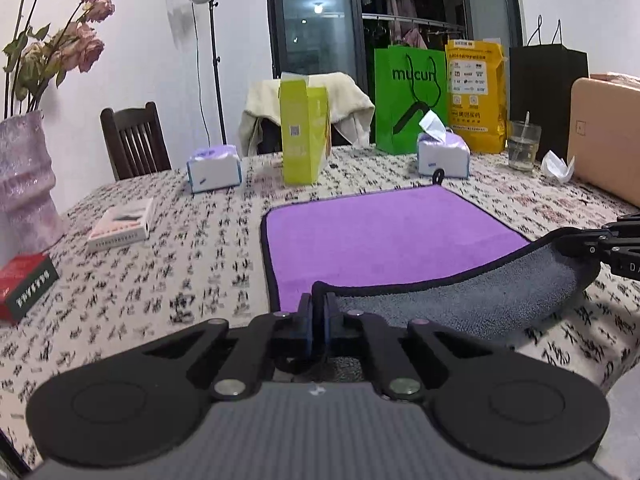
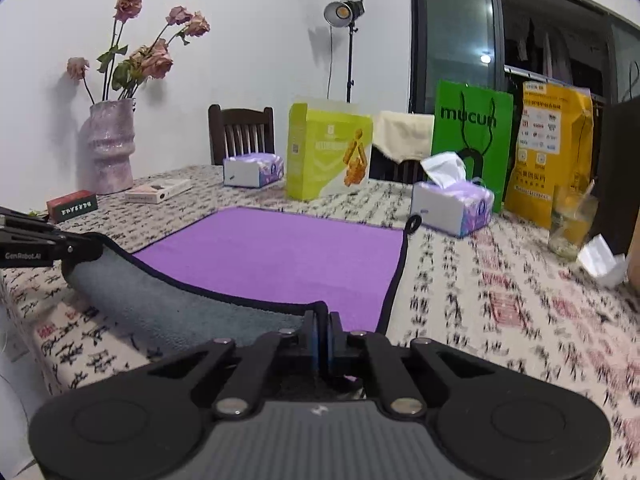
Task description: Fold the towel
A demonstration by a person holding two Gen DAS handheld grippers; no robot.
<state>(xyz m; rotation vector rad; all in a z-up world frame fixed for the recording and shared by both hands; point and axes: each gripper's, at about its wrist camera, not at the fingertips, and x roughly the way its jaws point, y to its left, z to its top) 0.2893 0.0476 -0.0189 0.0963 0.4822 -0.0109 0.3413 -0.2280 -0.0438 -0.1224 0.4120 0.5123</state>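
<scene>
Towel: the purple towel [image 1: 384, 236] lies flat on the patterned surface [image 1: 180, 264], its near edge lifted so the grey underside shows.
Left tool [image 1: 319, 312]: clenched on the towel's near left corner.
Right tool [image 2: 323, 332]: clenched on the near right corner.
Far side: tissue pack [image 2: 452, 204] just beyond the towel's loop, yellow-green box [image 2: 326, 152], green bag [image 2: 472, 132].
Right view only: the box's printed front.

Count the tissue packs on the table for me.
2. One closed tissue pack sits at the far side, left of the lime-green box. The other tissue pack, with a tissue pulled up, sits beyond the purple towel's far right corner. Others could be hidden behind bags.
</scene>
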